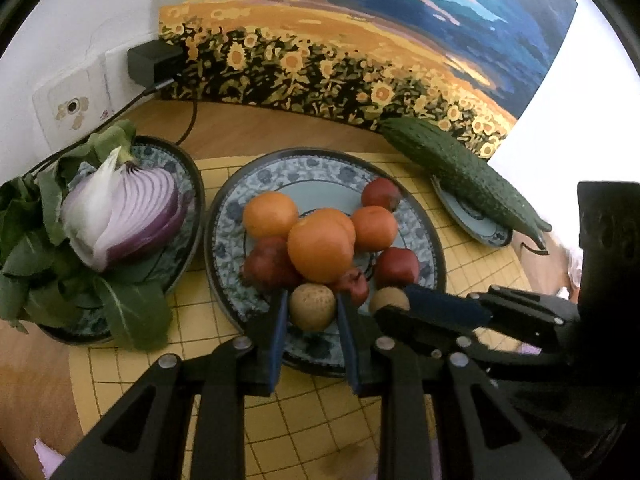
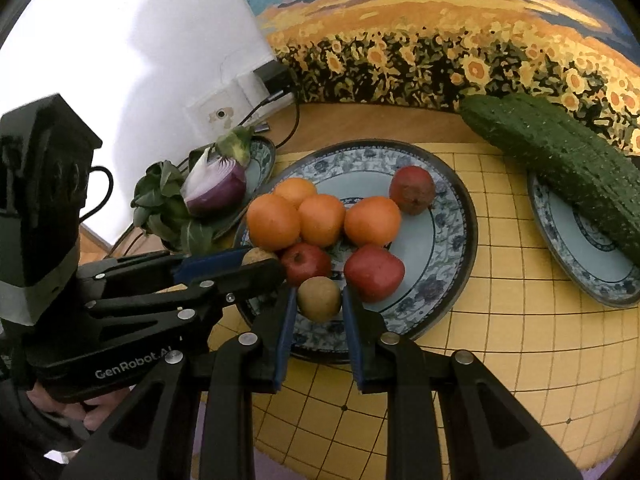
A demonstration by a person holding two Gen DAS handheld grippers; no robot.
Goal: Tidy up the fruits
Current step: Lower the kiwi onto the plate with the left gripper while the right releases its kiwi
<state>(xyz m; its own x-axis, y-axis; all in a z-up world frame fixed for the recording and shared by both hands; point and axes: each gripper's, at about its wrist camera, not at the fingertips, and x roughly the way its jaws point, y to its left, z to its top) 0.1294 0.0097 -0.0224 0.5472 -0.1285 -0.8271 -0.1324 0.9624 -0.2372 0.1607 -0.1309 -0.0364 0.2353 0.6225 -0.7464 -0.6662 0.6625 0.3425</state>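
Sunflower painting (image 1: 360,40) backs the bench (image 1: 248,128); yellow grid mat (image 1: 312,420) covers it. Left wrist view shows the whole onion plate (image 1: 188,168) with leafy greens (image 1: 36,248) and halved red onion (image 1: 120,216); right wrist view shrinks those far left but shows the cucumber (image 2: 560,160) large, lying across the side plate (image 2: 568,256) with most of that plate bare. Right view alone shows a hand (image 2: 60,404) under the other tool.

Centre fruit plate (image 1: 320,168) holds oranges (image 1: 320,248) piled mid-plate, red fruits (image 1: 396,268) around them, two small tan fruits at the near rim.

Left claw (image 1: 312,312): jaws apart, straddling the left tan fruit (image 1: 313,307), blue pads just beside it, contact not clear. Right claw (image 2: 319,300): jaws apart either side of the right tan fruit (image 2: 319,298), also no clear touch. Each claw appears in the other's view, tips beside its own tan fruit.
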